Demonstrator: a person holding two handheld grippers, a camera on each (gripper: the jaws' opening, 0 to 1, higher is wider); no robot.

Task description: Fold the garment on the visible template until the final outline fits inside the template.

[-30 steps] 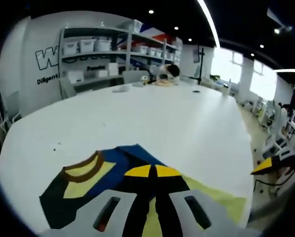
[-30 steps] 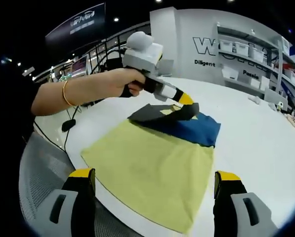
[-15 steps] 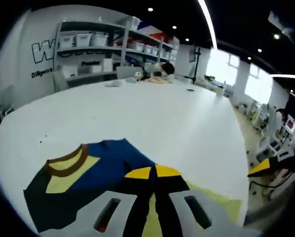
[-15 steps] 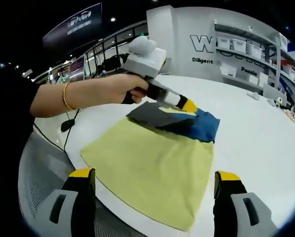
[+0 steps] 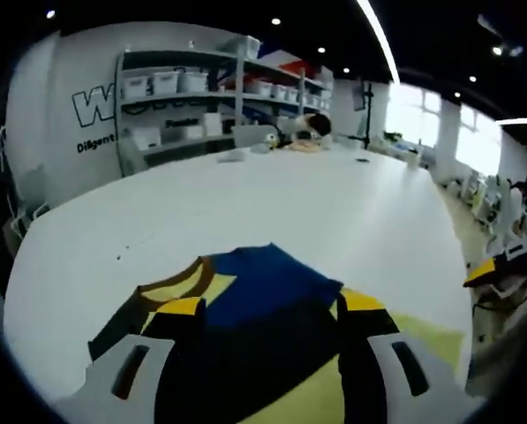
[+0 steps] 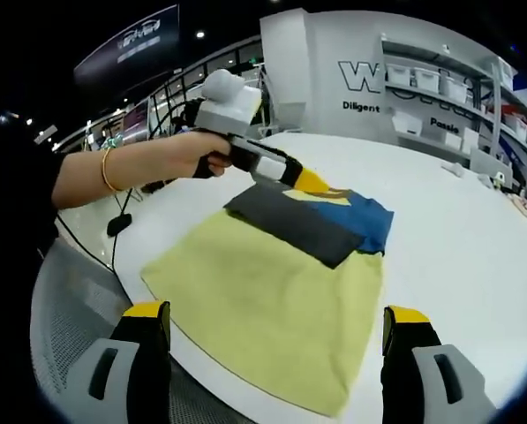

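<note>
The garment lies on a yellow template sheet [image 6: 272,300] near the white table's edge. Its blue body [image 6: 371,223] shows at the far end, and a dark grey part [image 6: 294,225] is folded flat across it. In the left gripper view the brown-edged collar [image 5: 179,281] sits left of the blue cloth [image 5: 263,283]. My left gripper [image 5: 272,305] is open, its jaws spread just over the dark fold with nothing held. A hand [image 6: 197,155] holds this left gripper [image 6: 320,187] at the garment's far left corner. My right gripper [image 6: 276,314] is open, back from the sheet's near edge.
The white table [image 5: 272,203] stretches far behind the garment. Shelves with white bins [image 5: 184,84] line the back wall, and small items lie at the table's far end [image 5: 289,141]. A grey floor and a black cable [image 6: 122,221] lie beyond the table's edge.
The left gripper has opened and let go of the dark part, which now lies flat over the blue body. It has drawn back slightly; the right gripper has not moved.
</note>
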